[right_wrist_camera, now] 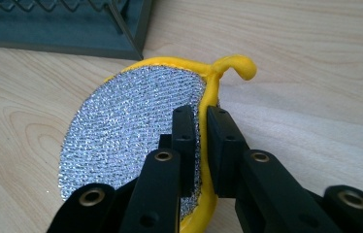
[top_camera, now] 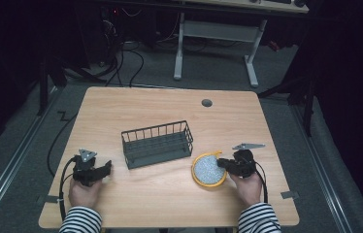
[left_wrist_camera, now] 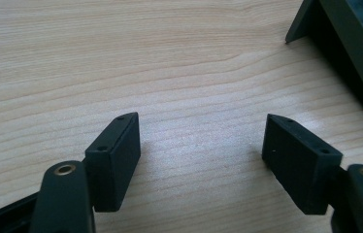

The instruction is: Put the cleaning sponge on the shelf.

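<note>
One round silver pot holder with a yellow rim lies on the wooden table, just right of one dark wire basket. The right gripper is clamped on its yellow rim near the hanging loop, seen clearly in the right gripper view. The left gripper rests apart over bare wood, the basket's corner beside it.

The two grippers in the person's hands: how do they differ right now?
The left gripper has its jaws wide apart over bare table, holding nothing; the right gripper is shut on the yellow rim of the silver scrubbing pad. The left sits before the wire basket, the right beside it. Both are black, two-jawed.
</note>
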